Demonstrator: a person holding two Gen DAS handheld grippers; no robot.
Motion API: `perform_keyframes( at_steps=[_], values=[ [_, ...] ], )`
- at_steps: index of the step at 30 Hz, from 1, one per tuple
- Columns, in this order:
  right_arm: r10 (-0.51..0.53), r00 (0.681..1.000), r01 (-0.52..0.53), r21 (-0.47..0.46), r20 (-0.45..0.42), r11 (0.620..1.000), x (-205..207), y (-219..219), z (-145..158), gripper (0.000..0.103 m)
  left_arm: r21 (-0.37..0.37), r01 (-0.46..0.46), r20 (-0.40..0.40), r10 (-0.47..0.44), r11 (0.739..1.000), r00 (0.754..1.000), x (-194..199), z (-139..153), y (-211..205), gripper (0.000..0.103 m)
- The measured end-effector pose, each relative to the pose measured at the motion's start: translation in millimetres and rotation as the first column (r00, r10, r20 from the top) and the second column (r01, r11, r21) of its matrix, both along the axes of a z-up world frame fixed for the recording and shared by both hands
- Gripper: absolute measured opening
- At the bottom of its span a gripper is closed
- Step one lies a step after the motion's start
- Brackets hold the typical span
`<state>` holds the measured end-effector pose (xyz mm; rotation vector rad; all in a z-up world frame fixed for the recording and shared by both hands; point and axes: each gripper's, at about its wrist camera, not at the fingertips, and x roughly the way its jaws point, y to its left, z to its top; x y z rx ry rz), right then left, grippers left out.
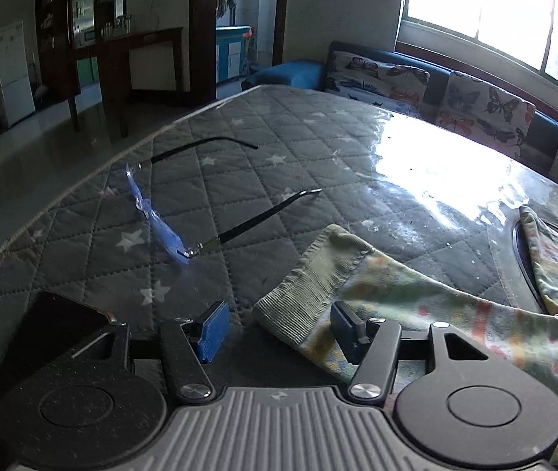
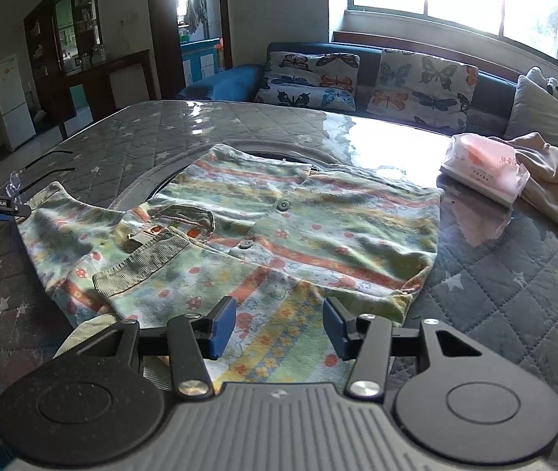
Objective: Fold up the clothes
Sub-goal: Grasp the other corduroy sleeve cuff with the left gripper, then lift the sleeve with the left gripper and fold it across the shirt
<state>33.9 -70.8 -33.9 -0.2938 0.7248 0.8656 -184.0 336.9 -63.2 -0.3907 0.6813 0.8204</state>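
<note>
A: Lying flat on the quilted tabletop [image 2: 494,274], the patterned shirt [image 2: 279,227] spreads with its long axis running left to right across the right wrist view, buttons up. One sleeve with a ribbed cuff [image 2: 141,267] is folded in over the front; the other cuff [image 1: 318,274] reaches out toward the left side.

B: Which tool is closer to what?

A: The left tool [image 1: 279,333] sits low over that outer cuff, its pads apart, one pad over bare quilt and the other over the fabric, clamped on nothing. The right tool [image 2: 279,329] hangs at the near hem, also spread apart, with cloth showing in the gap but nothing pinched.

B: So the next move turns on the sleeve?

A: Likely. The left sleeve lies straight ahead of the left tool and points away from the shirt body, so that hand looks best placed to carry it inward; that is a judgement.

B: What does each view add?

A: Only the right wrist view shows the whole shirt, the tissue pack [image 2: 483,172] and a beige garment [image 2: 553,192] well apart at the far right. The left wrist view shows the glasses [image 1: 184,212] clearly, near the cuff, and a dark phone [image 1: 59,333] just beside the left tool.
</note>
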Motion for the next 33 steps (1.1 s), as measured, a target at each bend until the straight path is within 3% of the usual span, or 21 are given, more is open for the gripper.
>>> perform_keyframes(
  at_steps=[2,4,9,14,17,20,23,30,33],
  values=[
    [-0.002,1.0,0.002,0.003,0.0,1.0,-1.1,-0.9,0.4,0.05,0.011,0.003,-0.003,-0.003,1.0,1.0,2.0,-1.7,-0.8,0.058],
    [-0.004,1.0,0.004,0.007,-0.001,1.0,-1.6,-2.1,1.2,0.05,0.027,0.005,-0.007,-0.005,1.0,1.0,3.3,-1.6,-2.2,0.049],
    [-0.01,1.0,0.01,0.022,-0.002,1.0,-3.7,-6.4,2.1,0.05,-0.013,0.042,0.039,-0.041,0.999,0.998,4.8,0.5,-2.9,0.014],
    [-0.019,1.0,0.019,0.036,0.003,0.999,-6.7,-12.3,4.6,0.05,-0.02,0.071,0.132,-0.068,0.997,0.989,0.1,23.2,-13.0,0.011],
    [-0.031,0.999,0.031,0.052,0.007,0.998,-6.9,-17.8,6.5,0.05,-0.001,0.148,0.197,-0.145,0.989,0.97,3.9,48.8,-33.7,0.011],
    [-0.047,0.999,0.046,0.069,0.007,0.997,-7.3,-22.3,6.8,0.051,0.023,0.223,0.26,-0.221,0.975,0.94,7.8,74.4,-54.5,0.011],
    [-0.057,0.998,0.056,0.085,0.006,0.995,-7.6,-28.4,6.9,0.051,0.047,0.327,0.297,-0.326,0.944,0.898,23.5,94.7,-83.4,0.011],
    [-0.095,0.995,0.093,0.122,0.006,0.988,-6.8,-47.8,7.5,0.051,0.054,0.541,0.353,-0.523,0.839,0.776,69.2,118.3,-147.7,0.011],
    [-0.113,0.994,0.112,0.133,0.003,0.985,-5.2,-55.5,7.4,0.051,0.041,0.602,0.356,-0.575,0.797,0.737,90.7,117.4,-169.3,0.011]
  ],
)
